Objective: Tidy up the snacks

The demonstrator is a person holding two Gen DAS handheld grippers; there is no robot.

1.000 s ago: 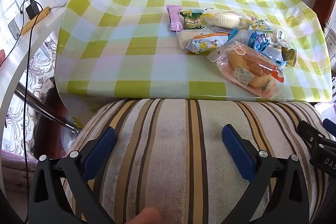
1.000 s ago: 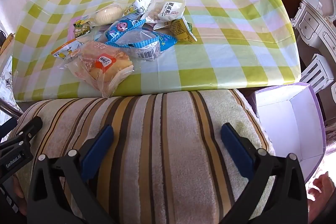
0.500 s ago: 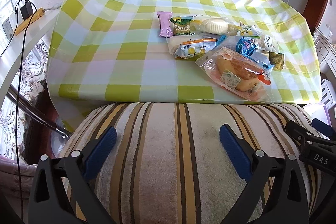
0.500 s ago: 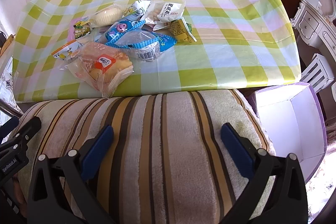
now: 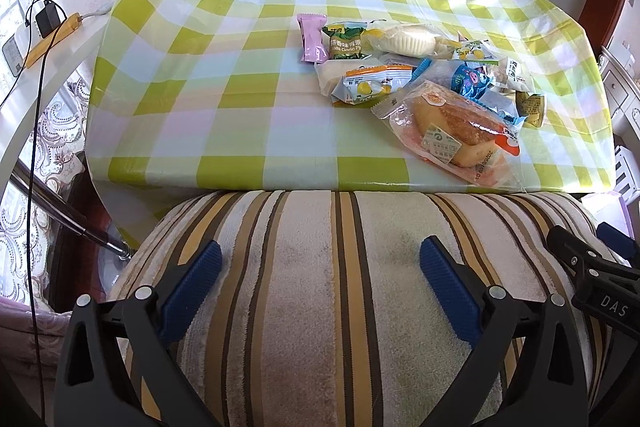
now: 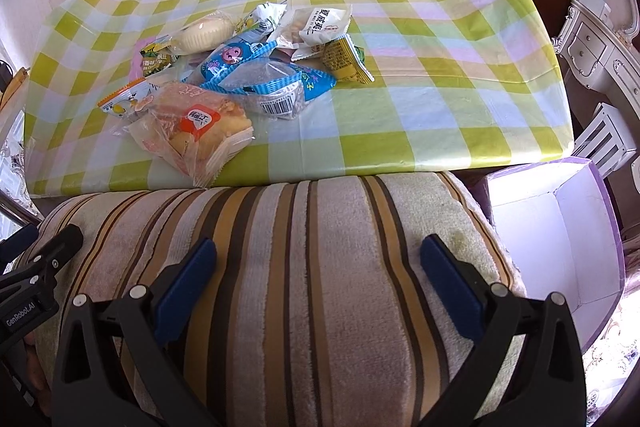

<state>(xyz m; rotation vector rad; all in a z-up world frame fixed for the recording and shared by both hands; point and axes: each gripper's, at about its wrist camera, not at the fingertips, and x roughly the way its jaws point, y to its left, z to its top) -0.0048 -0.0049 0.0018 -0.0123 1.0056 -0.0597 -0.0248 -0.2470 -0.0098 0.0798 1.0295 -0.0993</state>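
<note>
A pile of wrapped snacks lies on the green-checked table [image 5: 224, 95]: a bread roll in clear wrap [image 5: 456, 127] [image 6: 196, 123], a pink bar [image 5: 312, 37], a green pea packet [image 5: 346, 43], a white bun [image 5: 404, 41] [image 6: 204, 33], a blue packet [image 6: 236, 57] and a white packet [image 6: 320, 27]. My left gripper [image 5: 320, 283] is open above a striped cushion [image 5: 344, 267], well short of the snacks. My right gripper [image 6: 318, 279] is open above the same cushion [image 6: 280, 247]. Each gripper shows at the edge of the other's view.
An open white box with purple trim [image 6: 560, 239] stands low to the right of the cushion. A white sill with a charger and cable [image 5: 44, 23] runs along the left. White carved furniture [image 6: 592, 47] stands at the right.
Both grippers have drawn back and risen slightly, so more of the table's far side shows. The snacks lie as before. A fingertip seen at the left view's bottom edge is gone.
</note>
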